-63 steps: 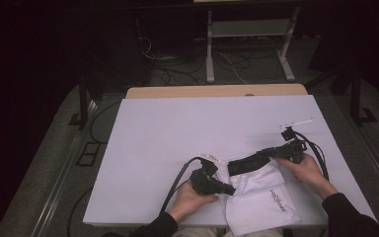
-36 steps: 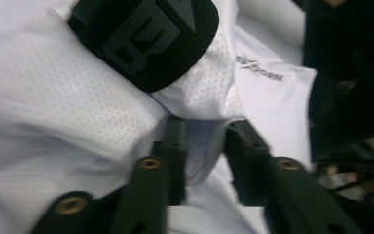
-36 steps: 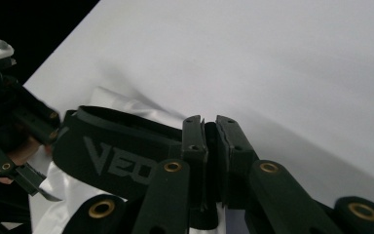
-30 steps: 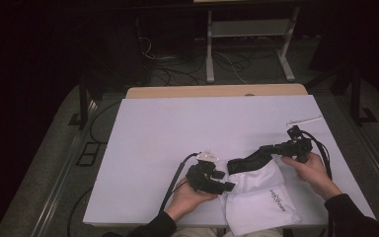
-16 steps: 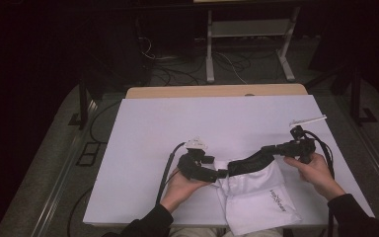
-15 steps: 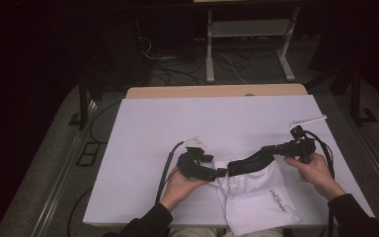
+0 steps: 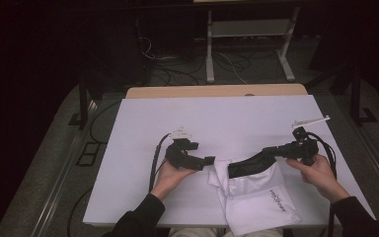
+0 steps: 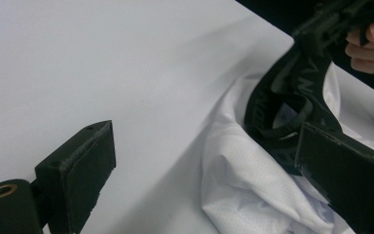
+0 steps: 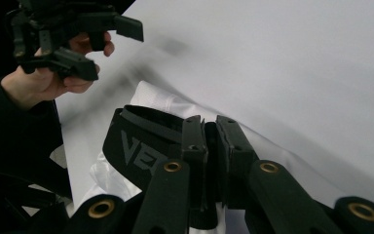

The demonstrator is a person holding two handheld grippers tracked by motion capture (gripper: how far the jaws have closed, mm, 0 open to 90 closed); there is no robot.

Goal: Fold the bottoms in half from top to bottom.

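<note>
— White cloth, that garment (image 7: 256,195), lay at the worktop's (image 7: 128,163) six o'clock edge, its lower part hanging over toward the person. Why there?

— Probably so both hands reached it without stretching. Its black waistband (image 7: 249,163) sat at the twelve o'clock end of the cloth, lifted off the surface.

— Held by what?

— The right claw (image 9: 209,141) was squeezed tight on that waistband, lettering showing beside the jaws in the right gripper view. It came in from three o'clock, likely to keep the band taut and raised.

— And the other one?

— The left claw (image 8: 209,165) had just been opening. Its jaws stood wide apart with nothing gripped; bare worktop and a fold of cloth showed between them. In the high view it sat just at nine o'clock of the garment.

— So why spread?

— My guess: it was readying to take a fresh bite on the cloth's near edge while the right anchored the band.
</note>
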